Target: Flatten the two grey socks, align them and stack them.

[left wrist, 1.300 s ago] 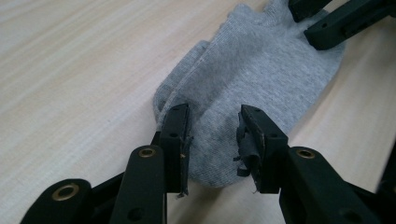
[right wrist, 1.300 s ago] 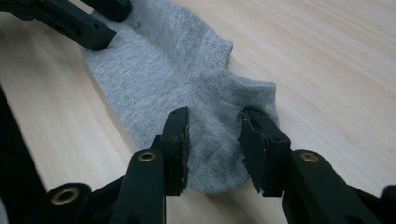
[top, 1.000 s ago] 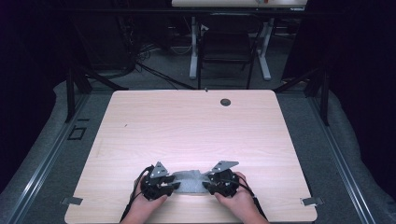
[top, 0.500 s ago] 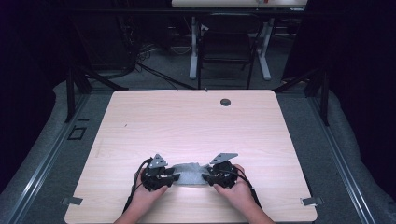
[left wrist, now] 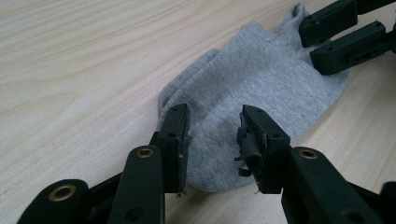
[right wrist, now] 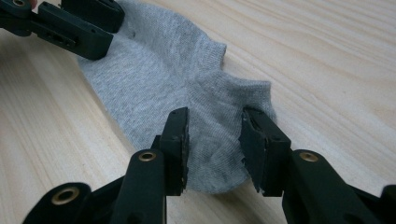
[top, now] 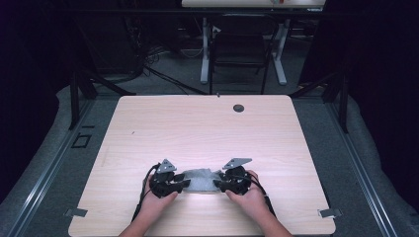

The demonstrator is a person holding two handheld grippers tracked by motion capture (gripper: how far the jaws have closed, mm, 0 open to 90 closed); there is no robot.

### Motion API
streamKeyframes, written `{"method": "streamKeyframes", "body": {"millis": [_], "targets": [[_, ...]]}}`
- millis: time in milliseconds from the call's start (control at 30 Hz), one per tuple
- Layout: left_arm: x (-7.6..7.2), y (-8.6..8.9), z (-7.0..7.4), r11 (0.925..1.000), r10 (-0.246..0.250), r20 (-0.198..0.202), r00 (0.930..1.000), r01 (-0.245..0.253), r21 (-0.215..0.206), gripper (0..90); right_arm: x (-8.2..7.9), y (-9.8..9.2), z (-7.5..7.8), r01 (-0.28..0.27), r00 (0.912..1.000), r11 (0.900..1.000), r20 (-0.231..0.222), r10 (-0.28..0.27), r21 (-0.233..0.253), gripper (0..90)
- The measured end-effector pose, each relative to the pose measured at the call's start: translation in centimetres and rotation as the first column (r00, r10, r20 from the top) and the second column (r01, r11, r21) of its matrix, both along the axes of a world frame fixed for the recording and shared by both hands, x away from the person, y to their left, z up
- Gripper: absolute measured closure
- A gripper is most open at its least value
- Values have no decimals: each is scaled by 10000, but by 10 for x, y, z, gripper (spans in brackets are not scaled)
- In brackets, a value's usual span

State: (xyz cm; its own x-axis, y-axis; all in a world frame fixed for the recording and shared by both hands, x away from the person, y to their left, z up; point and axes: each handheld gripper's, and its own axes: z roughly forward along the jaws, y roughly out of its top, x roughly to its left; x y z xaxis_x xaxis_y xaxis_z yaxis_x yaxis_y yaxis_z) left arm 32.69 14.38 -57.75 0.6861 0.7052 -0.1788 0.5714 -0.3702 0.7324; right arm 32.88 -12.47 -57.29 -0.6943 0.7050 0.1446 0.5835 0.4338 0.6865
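Observation:
A small grey ankle sock (top: 200, 180) lies flat on the light wooden table (top: 197, 123), near its front edge. My left gripper (top: 184, 183) is at the sock's left end and my right gripper (top: 217, 185) at its right end. In the left gripper view the sock (left wrist: 252, 88) runs between the left gripper's (left wrist: 212, 135) parted jaws, which stand open. The right gripper (left wrist: 310, 37) straddles the far end. In the right gripper view the sock (right wrist: 159, 70) lies under the open right gripper (right wrist: 215, 135), with the left gripper (right wrist: 113, 30) at the far end.
A small black round hole (top: 238, 107) sits near the table's far edge. Beyond the table stand a dark chair (top: 237, 54) and white desk legs on a grey floor. Bare wood stretches ahead of the sock and to both sides.
Both hands, the grippers and the sock between them have shifted a little away from the table's front edge.

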Motion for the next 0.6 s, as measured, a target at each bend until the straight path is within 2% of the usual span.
{"method": "streamKeyframes", "body": {"millis": [233, 300, 367, 600], "targets": [[1, 0, 0, 10000, 79, 34, 10000, -79, -54, 608, 3, 1, -1, 25, 10000, 9999, 38, -26, 126, 602], [1, 0, 0, 9996, 210, 68, 9998, -209, -176, 579, 4, 1, 0, -15, 9999, 10000, 107, 15, 77, 584], [0, 1, 2, 9990, 282, 73, 9996, -279, -345, 534, 2, 3, 2, -77, 9998, 9999, 170, 76, 71, 575], [-3, 4, 11, 9992, 252, 279, 9993, -243, -319, 501, 1, 5, 16, -142, 9985, 9998, 522, 135, 140, 525]]}}
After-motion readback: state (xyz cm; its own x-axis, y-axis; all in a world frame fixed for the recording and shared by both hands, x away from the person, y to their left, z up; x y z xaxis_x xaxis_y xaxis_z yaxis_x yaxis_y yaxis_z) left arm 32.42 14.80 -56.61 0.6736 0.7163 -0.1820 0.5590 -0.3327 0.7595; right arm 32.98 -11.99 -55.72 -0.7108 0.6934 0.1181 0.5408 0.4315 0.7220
